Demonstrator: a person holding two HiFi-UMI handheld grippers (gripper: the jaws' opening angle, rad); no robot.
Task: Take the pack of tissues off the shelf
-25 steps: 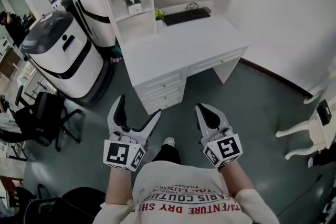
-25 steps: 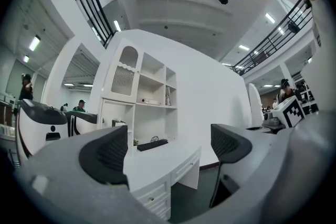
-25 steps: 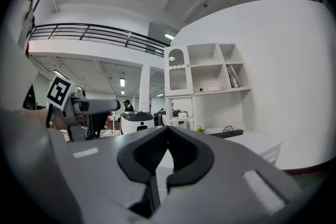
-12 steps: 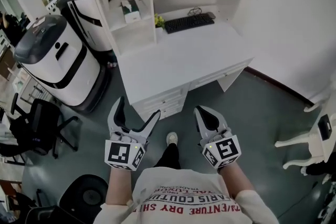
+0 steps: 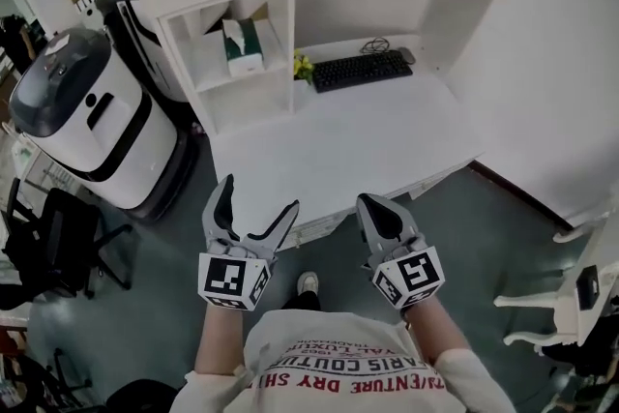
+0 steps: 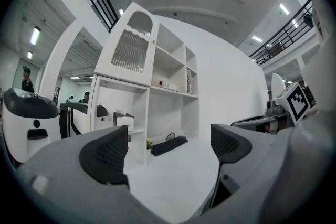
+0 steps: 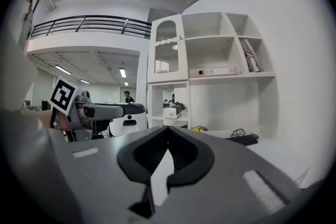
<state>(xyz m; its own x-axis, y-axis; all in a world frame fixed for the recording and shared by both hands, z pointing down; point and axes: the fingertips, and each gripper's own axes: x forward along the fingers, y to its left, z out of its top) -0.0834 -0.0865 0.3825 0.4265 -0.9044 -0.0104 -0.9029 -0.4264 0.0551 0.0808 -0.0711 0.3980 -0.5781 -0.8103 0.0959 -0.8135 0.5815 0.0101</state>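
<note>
I see the keyboard at the back of the desk. The pack of tissues sits in the shelf at the desk's back left — a machine stands further left.

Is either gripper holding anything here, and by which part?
Nothing held. Left gripper is open and empty, right gripper shut on nothing; the pack of tissues sits on its shelf.
</note>
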